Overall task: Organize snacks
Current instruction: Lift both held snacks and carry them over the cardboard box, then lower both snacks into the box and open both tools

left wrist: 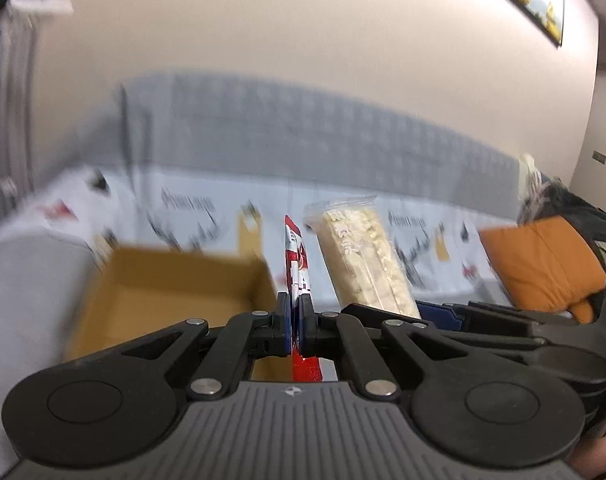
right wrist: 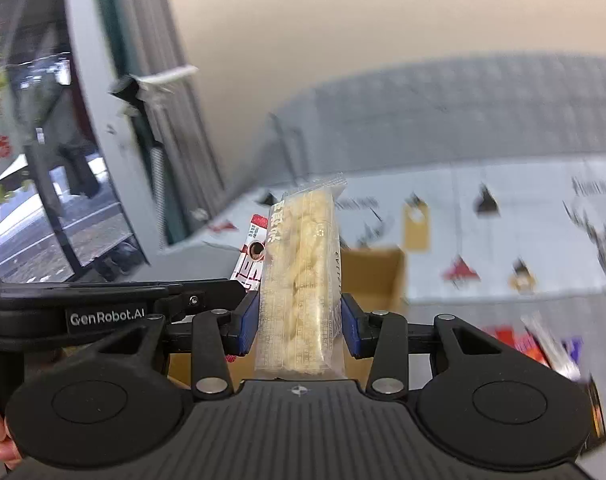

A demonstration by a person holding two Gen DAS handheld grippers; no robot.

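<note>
My left gripper (left wrist: 298, 322) is shut on a thin red and white snack packet (left wrist: 298, 264), held edge-on and upright above an open cardboard box (left wrist: 171, 292). My right gripper (right wrist: 300, 322) is shut on a clear-wrapped pale rice-cracker bar (right wrist: 303, 276), held upright. That bar also shows in the left wrist view (left wrist: 361, 260), just right of the red packet. The red packet shows in the right wrist view (right wrist: 252, 256), just left of the bar. The box shows behind the bar in the right wrist view (right wrist: 377, 276).
A bed with a white printed sheet (left wrist: 191, 208) and a grey padded headboard (left wrist: 303, 128) lies behind. An orange cushion (left wrist: 543, 264) sits at the right. Several loose snack packets (right wrist: 543, 344) lie at the lower right. A window (right wrist: 35, 160) is at the left.
</note>
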